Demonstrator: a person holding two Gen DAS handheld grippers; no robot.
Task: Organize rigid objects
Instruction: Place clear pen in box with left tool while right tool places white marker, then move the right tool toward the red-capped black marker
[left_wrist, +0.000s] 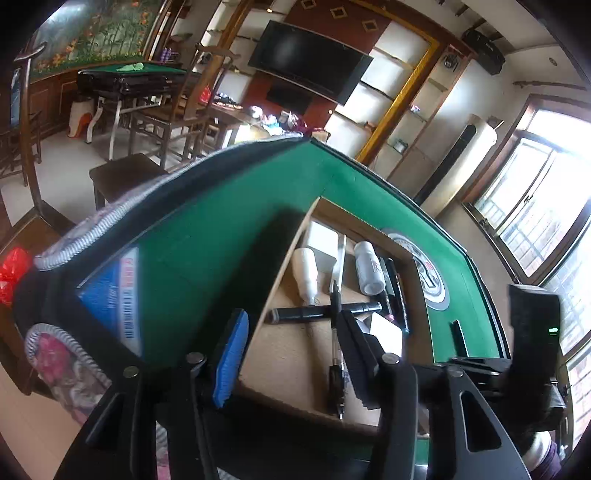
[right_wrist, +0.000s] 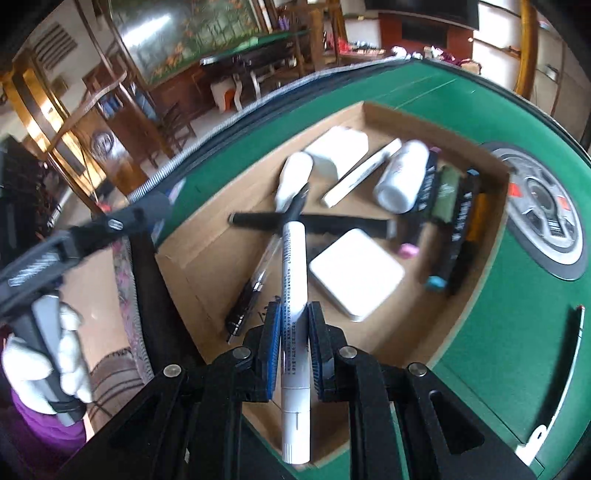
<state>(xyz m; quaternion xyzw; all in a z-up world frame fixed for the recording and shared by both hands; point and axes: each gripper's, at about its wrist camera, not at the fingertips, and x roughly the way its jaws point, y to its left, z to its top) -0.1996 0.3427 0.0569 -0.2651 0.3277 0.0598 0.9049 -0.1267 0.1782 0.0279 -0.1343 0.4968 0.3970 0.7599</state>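
Right tongs (right_wrist: 294, 345): clamped on a white marker (right_wrist: 293, 280), held over the cardboard box (right_wrist: 476, 273). Left tongs (left_wrist: 295, 354): jaws apart, nothing between the pads, hovering above the box's near edge. Box contents: white bottles (right_wrist: 400, 179), black marker (right_wrist: 332, 223), pen (right_wrist: 251, 284), white square case (right_wrist: 356, 273), dark markers along one wall. Box sits on the green table (right_wrist: 517, 350).

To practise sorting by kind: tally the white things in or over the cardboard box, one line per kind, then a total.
Bottles: 2
Blocks: 2
Marker: 1
Stick: 1
Total: 6
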